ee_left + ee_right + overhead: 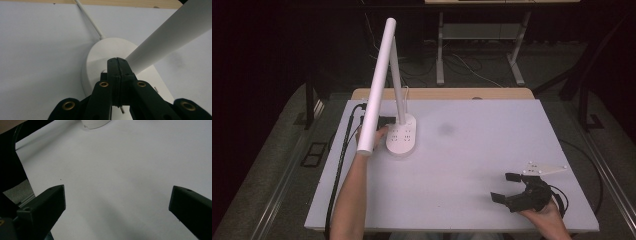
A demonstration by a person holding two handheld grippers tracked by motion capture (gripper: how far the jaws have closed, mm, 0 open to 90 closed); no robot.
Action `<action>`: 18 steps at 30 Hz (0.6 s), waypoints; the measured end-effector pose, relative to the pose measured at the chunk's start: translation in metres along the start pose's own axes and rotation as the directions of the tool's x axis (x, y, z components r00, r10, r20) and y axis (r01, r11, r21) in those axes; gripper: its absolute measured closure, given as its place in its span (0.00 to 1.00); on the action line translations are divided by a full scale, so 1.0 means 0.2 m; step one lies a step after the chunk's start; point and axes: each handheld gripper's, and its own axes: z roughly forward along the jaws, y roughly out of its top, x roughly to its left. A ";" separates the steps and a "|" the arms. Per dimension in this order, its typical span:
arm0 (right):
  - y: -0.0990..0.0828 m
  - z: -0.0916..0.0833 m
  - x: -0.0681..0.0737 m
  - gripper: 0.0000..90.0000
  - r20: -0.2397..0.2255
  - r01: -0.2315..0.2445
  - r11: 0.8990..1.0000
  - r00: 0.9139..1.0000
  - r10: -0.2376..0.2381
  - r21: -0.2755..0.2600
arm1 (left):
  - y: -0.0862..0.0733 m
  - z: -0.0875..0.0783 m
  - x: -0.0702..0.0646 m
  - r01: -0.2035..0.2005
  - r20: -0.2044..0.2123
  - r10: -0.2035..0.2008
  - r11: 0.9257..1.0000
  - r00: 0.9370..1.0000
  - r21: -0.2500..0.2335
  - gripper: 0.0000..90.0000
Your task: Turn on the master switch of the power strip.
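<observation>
Just ahead of the clenched left claw point(117, 60): white lamp base point(100, 57) on the desk point(472, 165), tips poised over it. Rigid, smooth plastic, top-heavy; press buttons gently or grip base edge. Right claw point(507, 187) released, well apart.

Black left claw point(117, 62), brass screws; black right claw point(507, 187), grey three-cornered plate, cable.

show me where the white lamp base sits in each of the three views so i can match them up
High view: the lamp base lies left of centre on the white table, beside the left hand.
Left gripper view: it lies at centre, just beyond the shut tips of the left gripper.
Right gripper view: only its near edge shows at the top, far beyond the open jaws.
Shared landmark: the white table top.
</observation>
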 end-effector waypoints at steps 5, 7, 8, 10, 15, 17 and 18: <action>0.00 0.00 0.00 0.00 -0.002 0.000 1.000 1.000 0.000 0.002 | 0.00 0.01 0.00 0.007 -0.013 -0.007 1.000 1.000 0.003 1.00; 0.00 0.00 0.00 0.00 -0.002 0.001 1.000 1.000 -0.001 0.002 | 0.00 0.02 0.00 -0.003 -0.019 0.003 1.000 1.000 -0.001 1.00; 0.00 0.00 0.00 0.00 -0.002 0.001 1.000 1.000 -0.001 0.003 | 0.00 0.01 0.00 -0.011 -0.023 0.011 1.000 1.000 0.001 1.00; 0.00 0.00 0.00 0.00 -0.003 0.000 1.000 1.000 0.000 0.001 | 0.00 0.02 0.00 -0.025 -0.028 0.025 1.000 0.999 -0.001 1.00; 0.00 0.00 0.00 0.00 -0.001 0.005 1.000 1.000 -0.005 0.006 | 0.00 0.01 -0.01 -0.079 -0.050 0.080 0.997 0.996 0.019 1.00; 0.00 0.00 0.01 0.00 -0.002 0.006 1.000 1.000 -0.006 0.006 | 0.01 0.01 -0.01 -0.080 -0.053 0.081 0.996 0.995 0.028 1.00; 0.00 0.00 0.01 0.00 -0.003 0.005 1.000 1.000 -0.005 0.005 | 0.01 0.02 -0.01 -0.078 -0.057 0.079 0.996 0.995 0.035 1.00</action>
